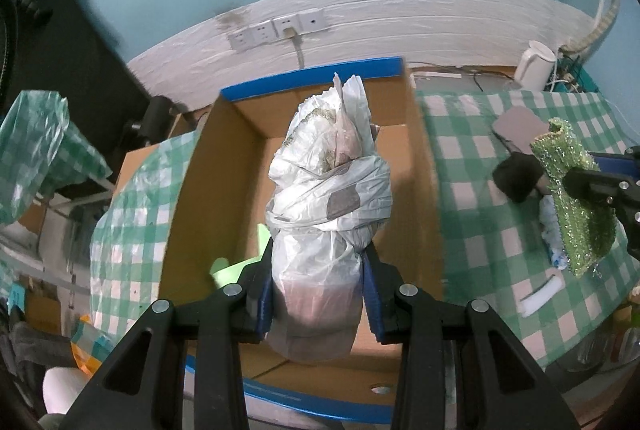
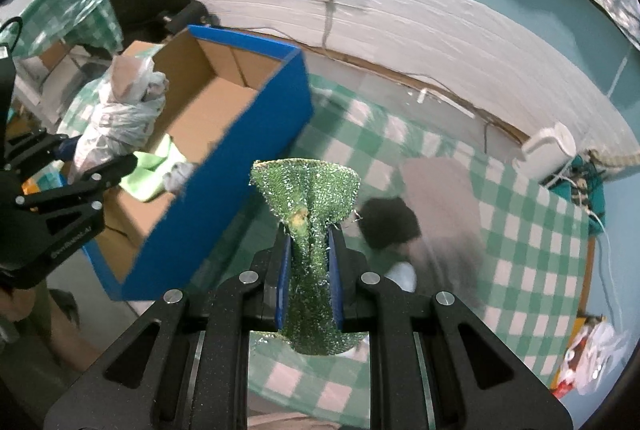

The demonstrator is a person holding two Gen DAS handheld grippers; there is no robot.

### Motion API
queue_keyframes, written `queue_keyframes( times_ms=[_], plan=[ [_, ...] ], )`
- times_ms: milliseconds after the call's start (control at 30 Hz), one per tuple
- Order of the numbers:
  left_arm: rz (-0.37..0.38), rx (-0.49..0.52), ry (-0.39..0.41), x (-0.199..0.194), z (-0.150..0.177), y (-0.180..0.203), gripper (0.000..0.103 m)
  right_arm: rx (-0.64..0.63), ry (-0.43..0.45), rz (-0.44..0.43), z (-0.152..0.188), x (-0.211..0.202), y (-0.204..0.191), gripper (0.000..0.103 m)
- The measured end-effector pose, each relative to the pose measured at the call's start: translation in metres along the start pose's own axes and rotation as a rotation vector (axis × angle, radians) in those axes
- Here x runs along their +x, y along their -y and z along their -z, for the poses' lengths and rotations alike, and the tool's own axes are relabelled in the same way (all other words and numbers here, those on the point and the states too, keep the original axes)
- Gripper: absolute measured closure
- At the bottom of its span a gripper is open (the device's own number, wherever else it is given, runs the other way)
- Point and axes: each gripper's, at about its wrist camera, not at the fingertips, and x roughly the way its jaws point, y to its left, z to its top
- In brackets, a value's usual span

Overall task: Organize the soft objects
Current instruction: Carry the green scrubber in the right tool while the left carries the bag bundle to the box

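The left gripper [image 1: 318, 294] squeezes a knotted plastic bag [image 1: 326, 198] over the cardboard box [image 1: 192, 198], maybe snagging its 12 o'clock wall, while the right gripper [image 2: 308, 270] pinches 1 floppy green cloth [image 2: 306, 190] that could slip.

both cams sit just behind their own tool, looking forward and down along the fingers. the left wrist view hangs right over the open cardboard box [image 1: 304, 158], facing the wall sockets [image 1: 280, 28]. the right wrist view is over the checkered counter [image 2: 520, 230], just right of the box [image 2: 224, 166], facing the same wall. each view also catches the other tool at its edge.
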Motion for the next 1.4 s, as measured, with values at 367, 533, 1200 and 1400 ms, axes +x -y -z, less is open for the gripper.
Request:
queue_keyframes(
  times_ms=[367, 533, 1200, 1400],
  plan=[
    [-0.027, -0.053, -0.014, 0.014, 0.009, -0.044, 0.065, -0.059, -0.014, -0.037, -0.039, 0.023, -0.044, 0.088],
    [-0.039, -0.081, -0.031, 0.020, 0.013, -0.059, 0.065, -0.080, -0.013, -0.057, -0.054, 0.030, -0.064, 0.088],
    [-0.069, -0.124, -0.097, 0.044, 0.027, -0.092, 0.063, -0.128, -0.074, -0.119, -0.069, 0.072, -0.117, 0.080],
    [-0.050, -0.149, -0.094, 0.041, 0.025, -0.097, 0.047, -0.124, -0.067, -0.112, -0.069, 0.071, -0.117, 0.065]
  ],
)
